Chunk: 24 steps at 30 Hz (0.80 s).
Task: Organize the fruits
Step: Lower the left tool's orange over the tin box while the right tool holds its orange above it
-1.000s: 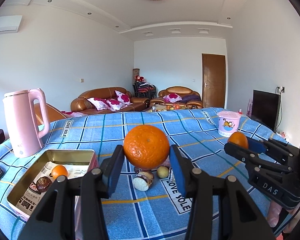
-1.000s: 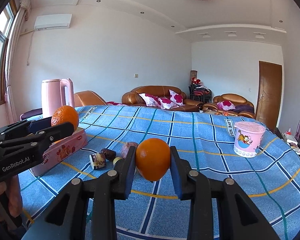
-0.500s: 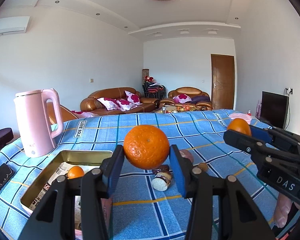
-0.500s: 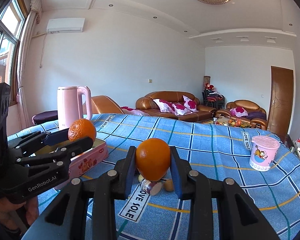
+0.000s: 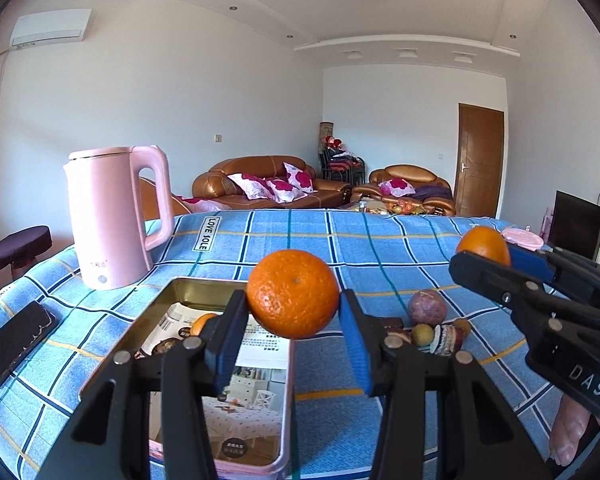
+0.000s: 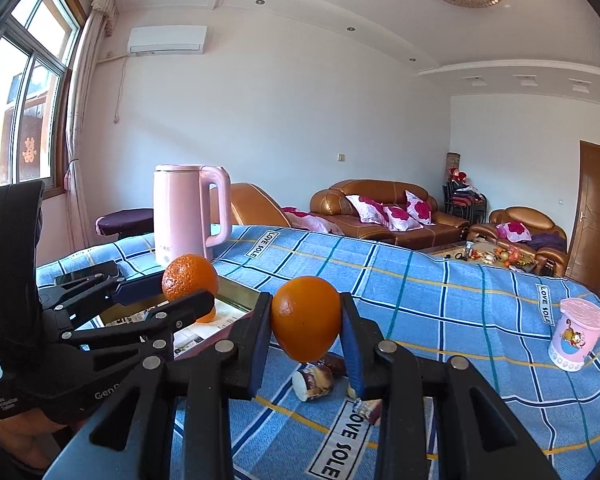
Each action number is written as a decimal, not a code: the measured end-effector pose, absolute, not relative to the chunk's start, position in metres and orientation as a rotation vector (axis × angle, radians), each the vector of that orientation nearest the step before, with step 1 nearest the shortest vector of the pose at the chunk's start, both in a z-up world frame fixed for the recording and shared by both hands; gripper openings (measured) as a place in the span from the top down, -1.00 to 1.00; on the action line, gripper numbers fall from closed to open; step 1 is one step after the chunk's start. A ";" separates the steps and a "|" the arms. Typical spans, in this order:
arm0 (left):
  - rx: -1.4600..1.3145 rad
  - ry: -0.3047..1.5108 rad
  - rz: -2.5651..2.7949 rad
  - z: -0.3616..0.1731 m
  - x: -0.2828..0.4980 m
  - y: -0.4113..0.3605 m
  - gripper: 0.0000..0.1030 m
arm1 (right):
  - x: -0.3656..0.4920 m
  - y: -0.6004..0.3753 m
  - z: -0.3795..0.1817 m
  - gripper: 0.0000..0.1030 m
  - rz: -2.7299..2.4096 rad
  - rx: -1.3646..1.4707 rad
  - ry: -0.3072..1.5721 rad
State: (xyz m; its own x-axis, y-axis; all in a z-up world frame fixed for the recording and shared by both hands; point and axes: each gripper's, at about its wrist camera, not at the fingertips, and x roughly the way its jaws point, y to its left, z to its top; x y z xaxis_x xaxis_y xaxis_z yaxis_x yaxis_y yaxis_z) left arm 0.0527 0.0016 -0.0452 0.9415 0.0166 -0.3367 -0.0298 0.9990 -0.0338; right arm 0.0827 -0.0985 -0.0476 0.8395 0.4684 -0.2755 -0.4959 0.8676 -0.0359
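In the left wrist view, our left gripper jaws clamp an orange at frame centre, above the tin at lower left, where a small orange lies. At right, the right gripper grips another.

In the right wrist view, our right gripper jaws squeeze its orange at centre, over the blue desk; the tin sits left.

3 oranges, 1 kettle, 1 tin, 1 phone
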 end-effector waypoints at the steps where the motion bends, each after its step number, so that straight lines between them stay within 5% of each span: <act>1: -0.041 0.348 0.030 -0.046 0.053 0.004 0.07 | 0.085 -0.096 -0.048 0.33 0.518 -0.107 0.269; 24: -0.078 0.418 0.135 -0.058 0.060 0.057 0.07 | 0.104 -0.033 -0.052 0.33 0.616 -0.173 0.309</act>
